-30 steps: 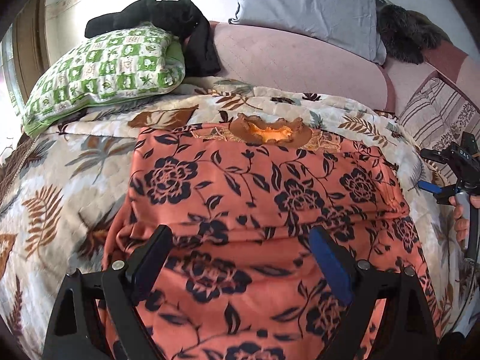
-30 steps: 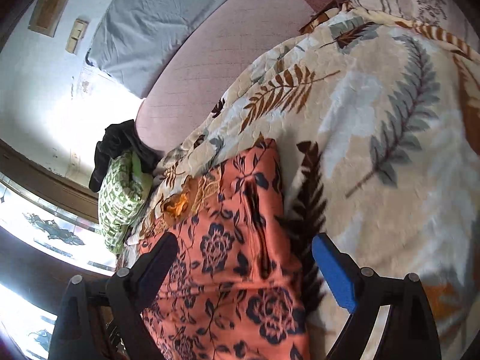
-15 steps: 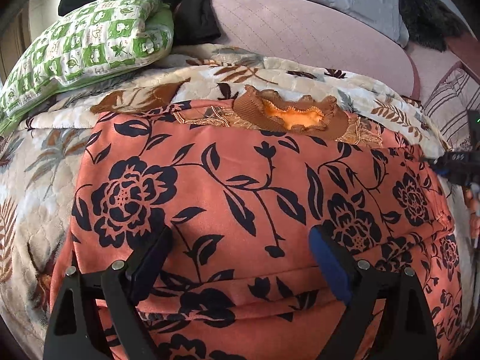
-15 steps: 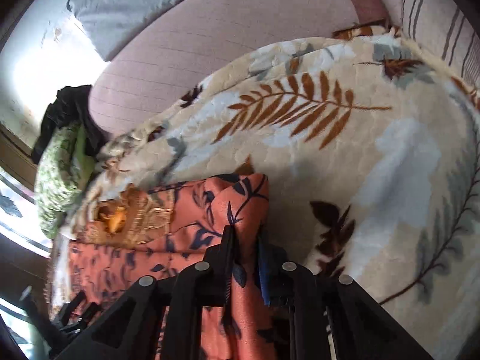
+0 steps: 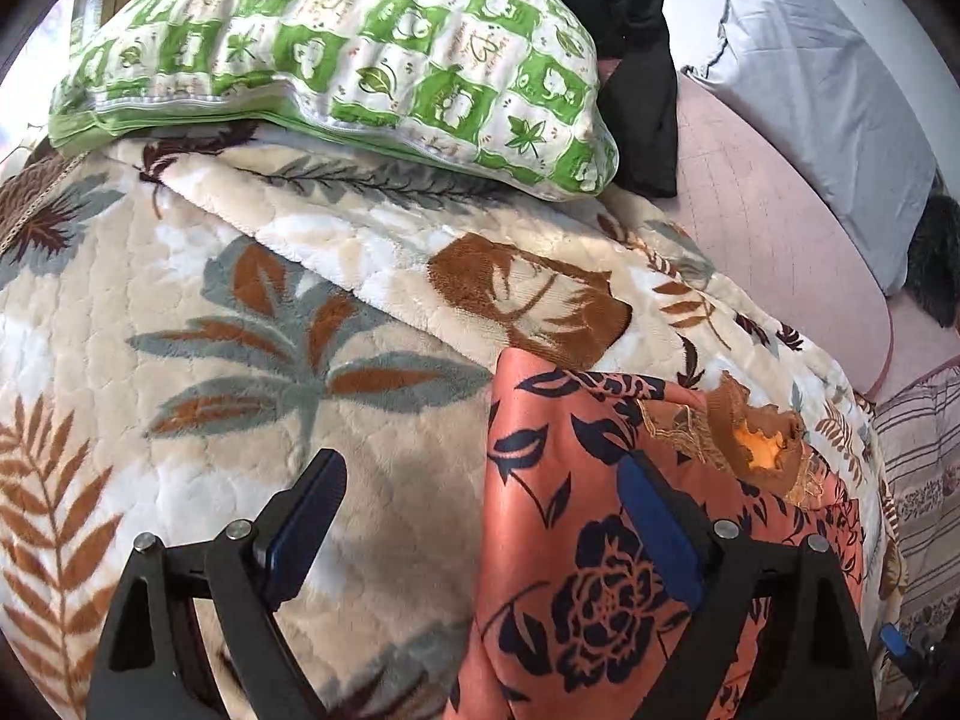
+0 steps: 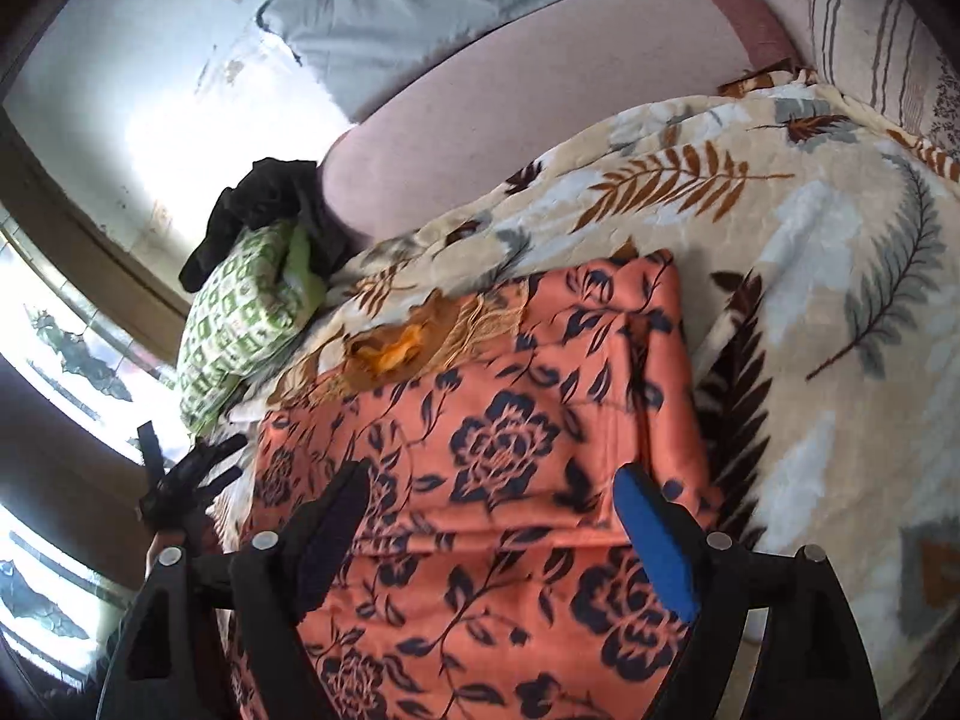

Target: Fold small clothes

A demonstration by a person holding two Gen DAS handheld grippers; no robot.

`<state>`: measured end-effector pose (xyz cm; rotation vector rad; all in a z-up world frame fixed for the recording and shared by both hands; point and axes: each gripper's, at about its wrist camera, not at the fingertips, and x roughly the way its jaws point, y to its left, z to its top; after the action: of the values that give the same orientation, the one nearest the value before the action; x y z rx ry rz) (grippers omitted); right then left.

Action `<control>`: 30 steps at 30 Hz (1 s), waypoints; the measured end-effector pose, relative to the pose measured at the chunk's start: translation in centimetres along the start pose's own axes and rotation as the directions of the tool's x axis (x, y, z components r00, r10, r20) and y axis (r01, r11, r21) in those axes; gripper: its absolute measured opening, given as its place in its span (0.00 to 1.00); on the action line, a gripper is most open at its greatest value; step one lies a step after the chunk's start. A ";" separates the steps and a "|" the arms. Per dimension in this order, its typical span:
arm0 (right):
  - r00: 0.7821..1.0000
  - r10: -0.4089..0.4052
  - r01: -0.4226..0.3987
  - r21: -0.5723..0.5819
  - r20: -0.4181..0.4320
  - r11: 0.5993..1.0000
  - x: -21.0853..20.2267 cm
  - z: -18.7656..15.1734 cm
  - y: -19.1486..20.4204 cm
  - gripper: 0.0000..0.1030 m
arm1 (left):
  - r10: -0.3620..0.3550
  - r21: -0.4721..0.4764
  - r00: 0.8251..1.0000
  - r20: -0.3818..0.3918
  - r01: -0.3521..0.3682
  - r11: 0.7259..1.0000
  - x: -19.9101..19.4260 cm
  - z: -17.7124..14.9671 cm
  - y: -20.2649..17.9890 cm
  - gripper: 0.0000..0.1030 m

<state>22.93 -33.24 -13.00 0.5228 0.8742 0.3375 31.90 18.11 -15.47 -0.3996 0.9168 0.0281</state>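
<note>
An orange garment with dark navy flowers (image 5: 576,546) (image 6: 510,438) lies flat on the leaf-patterned blanket (image 5: 252,372) (image 6: 840,276), its brown and yellow neckline (image 5: 762,450) (image 6: 390,348) toward the sofa back. My left gripper (image 5: 480,528) is open and empty over the garment's upper left corner, its left finger above the blanket. My right gripper (image 6: 498,522) is open and empty just above the garment's right side. The left gripper shows small at the left of the right wrist view (image 6: 180,480).
A green and white pillow (image 5: 336,42) (image 6: 240,312) with a black cloth (image 5: 636,48) (image 6: 264,210) behind it lies at the blanket's far left. A pink sofa back (image 5: 774,228) (image 6: 540,108), a grey cushion (image 5: 828,72) and a striped cushion (image 6: 876,30) border the far side.
My left gripper swung left from the garment's middle to its upper left corner. My right gripper, shut on the right edge half a second ago, opened and let go.
</note>
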 end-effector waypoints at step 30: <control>0.984 0.047 -0.015 0.185 -0.172 0.983 -11.7 -8.1 -7.7 0.81 | -0.029 0.134 0.997 -0.068 0.038 0.990 -20.2 -16.5 3.7 0.78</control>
<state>9.95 -42.86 -14.21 0.6850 1.0753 0.3369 6.13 18.73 -9.93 -0.2915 0.9708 -0.0778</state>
